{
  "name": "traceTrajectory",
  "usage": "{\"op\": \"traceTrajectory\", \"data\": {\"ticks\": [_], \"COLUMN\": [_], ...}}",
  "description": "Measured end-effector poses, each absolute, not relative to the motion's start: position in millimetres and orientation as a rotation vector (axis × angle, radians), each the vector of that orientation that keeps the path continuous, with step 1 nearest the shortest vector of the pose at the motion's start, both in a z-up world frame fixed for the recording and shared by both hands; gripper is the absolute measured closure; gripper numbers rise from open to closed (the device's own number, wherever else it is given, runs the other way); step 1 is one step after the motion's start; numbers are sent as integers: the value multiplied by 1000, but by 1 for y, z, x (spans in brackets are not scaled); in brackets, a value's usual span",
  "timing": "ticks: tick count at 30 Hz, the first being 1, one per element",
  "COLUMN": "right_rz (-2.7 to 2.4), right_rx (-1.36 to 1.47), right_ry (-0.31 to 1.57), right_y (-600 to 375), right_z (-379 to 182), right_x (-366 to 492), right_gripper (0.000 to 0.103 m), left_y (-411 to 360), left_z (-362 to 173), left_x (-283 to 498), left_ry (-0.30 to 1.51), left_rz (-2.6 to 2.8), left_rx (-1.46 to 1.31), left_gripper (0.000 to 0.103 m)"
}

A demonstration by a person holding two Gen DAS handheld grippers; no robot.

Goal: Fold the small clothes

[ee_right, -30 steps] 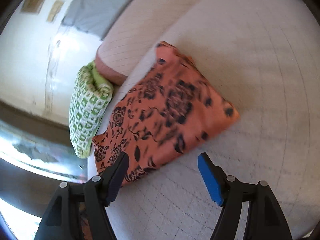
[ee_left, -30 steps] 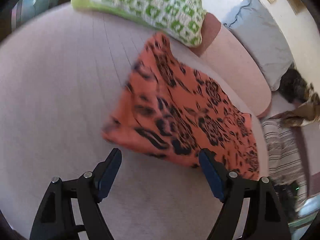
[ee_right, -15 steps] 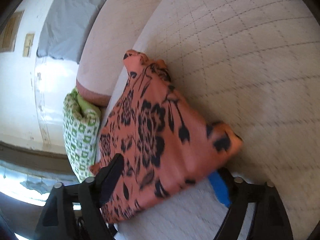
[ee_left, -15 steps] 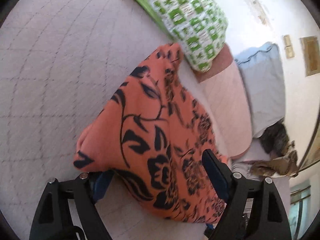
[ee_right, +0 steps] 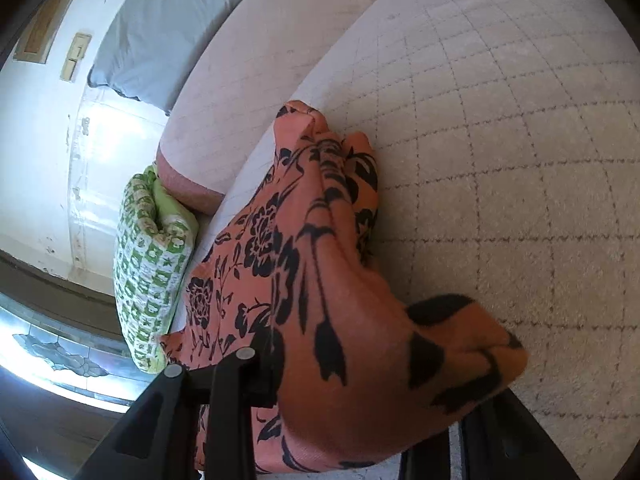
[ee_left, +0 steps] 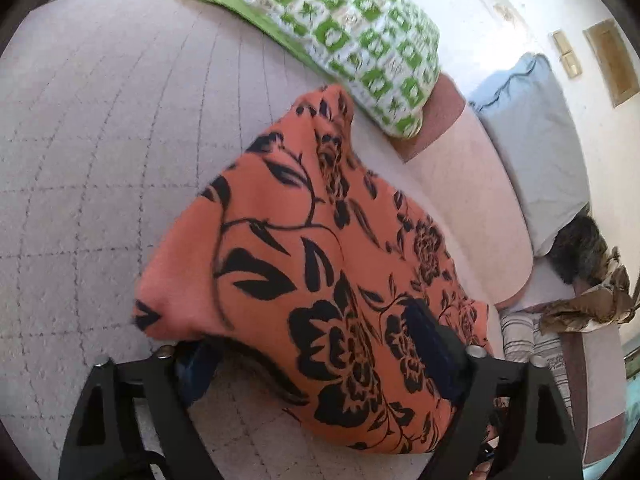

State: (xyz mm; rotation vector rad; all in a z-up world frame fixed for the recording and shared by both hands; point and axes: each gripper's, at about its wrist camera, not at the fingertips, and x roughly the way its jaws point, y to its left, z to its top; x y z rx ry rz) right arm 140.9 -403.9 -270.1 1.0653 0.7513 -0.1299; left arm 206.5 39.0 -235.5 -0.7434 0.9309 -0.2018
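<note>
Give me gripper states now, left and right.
Left gripper: open, its fingers straddle the orange cloth, not clamped.
Right gripper: cloth covers the gap between its fingers; cannot tell.

No legible text, label, brand, number or sign in either wrist view — the orange garment (ee_left: 320,264) and the green-and-white cushion (ee_left: 352,36) carry printed patterns only — floral and squared, no lettering.
</note>
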Motion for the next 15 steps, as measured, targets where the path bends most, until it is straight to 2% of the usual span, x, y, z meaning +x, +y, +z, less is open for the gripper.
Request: {"op": "traceTrajectory", "data": {"ticks": [6, 7, 9, 10, 15], "right_rz": [-132, -130, -126, -129, -135], "right_rx": [964, 949, 923, 900, 836], "right_ry": [755, 751, 742, 740, 716], "right_y": [-395, -394, -392, -390, -382], "right_z": [-262, -260, -255, -252, -239], "right_x": [145, 146, 145, 145, 138], "right_gripper": [68, 71, 74, 76, 79], "left_y": [49, 48, 44, 44, 46], "left_z": [-239, -239, -240, -243, -239], "left_x": [210, 210, 211, 212, 206], "left_ry": [893, 892, 920, 939, 910], "left_rz": [-219, -213, -152, -147, -175], "left_rx": [-853, -835, -732, -708, -719], "left_gripper": [11, 17, 61, 78, 83]}}
